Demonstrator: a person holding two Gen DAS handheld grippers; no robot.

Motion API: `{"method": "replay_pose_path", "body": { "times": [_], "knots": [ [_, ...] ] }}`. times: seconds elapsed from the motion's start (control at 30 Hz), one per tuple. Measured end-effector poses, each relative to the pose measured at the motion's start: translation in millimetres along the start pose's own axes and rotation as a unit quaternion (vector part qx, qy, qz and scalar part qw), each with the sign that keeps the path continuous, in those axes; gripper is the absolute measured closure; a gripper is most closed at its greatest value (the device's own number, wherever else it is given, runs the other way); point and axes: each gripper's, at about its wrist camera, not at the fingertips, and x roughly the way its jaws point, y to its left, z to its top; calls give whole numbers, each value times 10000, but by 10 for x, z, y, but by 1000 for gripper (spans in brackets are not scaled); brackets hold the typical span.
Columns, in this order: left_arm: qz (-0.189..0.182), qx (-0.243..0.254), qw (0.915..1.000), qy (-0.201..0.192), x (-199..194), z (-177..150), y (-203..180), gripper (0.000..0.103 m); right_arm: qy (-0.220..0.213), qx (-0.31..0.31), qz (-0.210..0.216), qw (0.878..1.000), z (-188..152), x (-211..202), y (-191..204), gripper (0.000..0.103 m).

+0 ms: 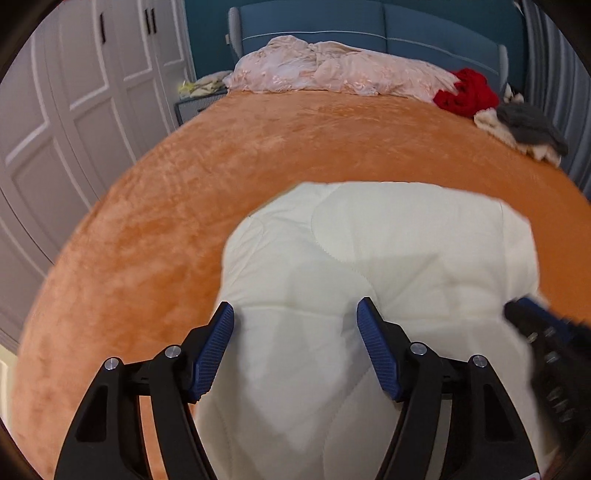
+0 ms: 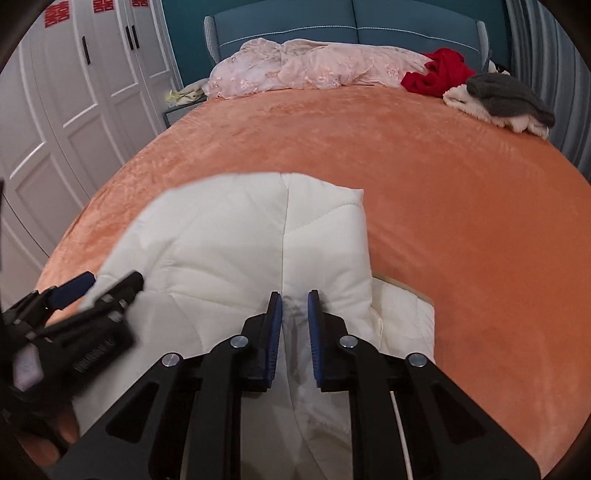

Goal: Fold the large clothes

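A cream quilted padded garment [image 1: 369, 258] lies folded on the near part of the orange bed; it also shows in the right wrist view [image 2: 229, 240]. My left gripper [image 1: 295, 314] is open, its blue pads spread wide just above the garment's near part. My right gripper [image 2: 295, 301] is nearly closed, pinching a fold of the cream fabric between its pads. The left gripper shows in the right wrist view [image 2: 107, 282] at the left, and the right gripper shows blurred in the left wrist view [image 1: 532, 314] at the right edge.
The orange plush bedspread [image 2: 443, 184] covers the bed. At the head lie a crumpled pink quilt [image 2: 314, 66], a red garment [image 2: 439, 72], and a grey and cream pile [image 2: 506, 99]. White wardrobe doors [image 2: 74, 92] stand left; a blue headboard [image 2: 354, 26] is behind.
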Motion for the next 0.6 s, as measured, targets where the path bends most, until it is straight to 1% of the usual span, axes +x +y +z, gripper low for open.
{"method": "replay_pose_path", "body": {
  "times": [0.1,0.2,0.6],
  "knots": [
    [70,5,9999,-149,109,-50,-43,36,-72,114,85,9999,-86,83,-42,91],
    [135,-1,9995,-297,172,-90,-85,35,-202,35,20,9998,-147,152,-20,91],
    [277,17,9981,-559,280,-174,-159,35,-552,17,-25,9985,-232,266,-26,91]
  ]
}}
